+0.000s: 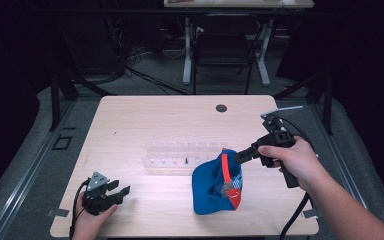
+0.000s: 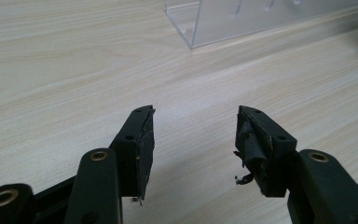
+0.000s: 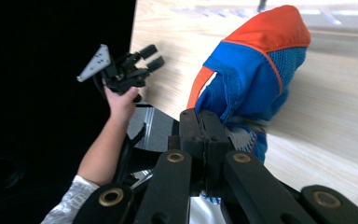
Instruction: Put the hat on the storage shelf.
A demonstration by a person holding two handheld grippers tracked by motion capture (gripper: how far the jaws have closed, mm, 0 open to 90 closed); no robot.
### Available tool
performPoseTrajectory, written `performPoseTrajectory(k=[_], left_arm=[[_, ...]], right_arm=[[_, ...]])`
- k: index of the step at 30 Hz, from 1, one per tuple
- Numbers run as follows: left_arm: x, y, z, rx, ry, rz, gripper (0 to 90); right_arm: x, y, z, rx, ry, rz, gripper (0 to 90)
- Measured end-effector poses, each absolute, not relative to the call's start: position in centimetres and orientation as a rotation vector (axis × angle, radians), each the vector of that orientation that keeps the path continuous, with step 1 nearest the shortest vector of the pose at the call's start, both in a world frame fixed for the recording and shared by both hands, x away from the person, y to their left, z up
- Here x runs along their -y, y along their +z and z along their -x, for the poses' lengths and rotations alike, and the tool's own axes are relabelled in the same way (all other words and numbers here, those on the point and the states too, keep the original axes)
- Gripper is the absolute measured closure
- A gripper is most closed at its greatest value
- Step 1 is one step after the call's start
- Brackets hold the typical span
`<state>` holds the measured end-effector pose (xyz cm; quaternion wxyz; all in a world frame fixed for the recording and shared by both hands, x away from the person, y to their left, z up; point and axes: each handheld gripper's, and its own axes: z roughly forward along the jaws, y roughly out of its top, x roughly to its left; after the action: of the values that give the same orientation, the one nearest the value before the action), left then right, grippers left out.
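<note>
Cap orientation: the cap (image 1: 214,187) stands on edge on the counter (image 1: 145,120), its long axis running roughly from the far side to the near side in the high view, tilted slightly left toward the near end; the open underside with the orange inner band faces right, toward the right tool.
Cap location: right of the counter's centre, near the front edge, just in front of the clear rack (image 1: 180,155), whose right end it overlaps.
Right tool: the right tool (image 1: 240,156) has its jaws pressed together on the cap's upper edge; the right gripper view shows blue fabric pinched between the 2 black jaws.
Left tool: the left tool (image 1: 121,191) sits low over the counter's front left corner with its jaws spread; the left gripper view shows bare wood between the 2 jaws, nothing held.
Hands: the left hand (image 1: 87,220) and the right hand (image 1: 292,160) each grip 1 tool.
Surface: light wood-grain counter with a round dark grommet (image 1: 221,108) near the far edge.
Room: dark surroundings, grey floor, a black chair (image 1: 225,47) and a white-legged desk (image 1: 237,4) beyond the counter, cables on the floor.
Cap appearance: blue fabric with a blue mesh panel, orange brim and orange trim; in the right gripper view the cap (image 3: 256,70) shows orange on top over blue.
</note>
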<state>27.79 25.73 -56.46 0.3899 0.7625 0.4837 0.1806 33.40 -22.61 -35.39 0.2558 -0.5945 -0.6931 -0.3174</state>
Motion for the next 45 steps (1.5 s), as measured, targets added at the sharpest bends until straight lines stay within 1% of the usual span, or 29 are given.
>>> performPoseTrajectory(k=[10,17,29,45], left_arm=[[-25.7,-56.5,-27.8,-1.234,0.458,-1.94,47.2],[-25.7,-56.5,-27.8,-1.24,0.455,-1.942,47.1],[-25.7,-56.6,-27.8,-1.24,0.452,-1.941,46.3],[-25.7,-56.5,-27.8,-1.24,0.444,-1.946,46.0]], right_arm=[[22.6,-34.3,-33.8,1.878,-0.923,1.606,90.0],[22.7,-32.6,-33.7,1.875,-0.992,1.598,90.0],[23.1,-30.8,-34.0,1.867,-1.087,1.586,90.0],[21.1,-27.7,-35.2,1.876,-1.187,1.525,90.0]])
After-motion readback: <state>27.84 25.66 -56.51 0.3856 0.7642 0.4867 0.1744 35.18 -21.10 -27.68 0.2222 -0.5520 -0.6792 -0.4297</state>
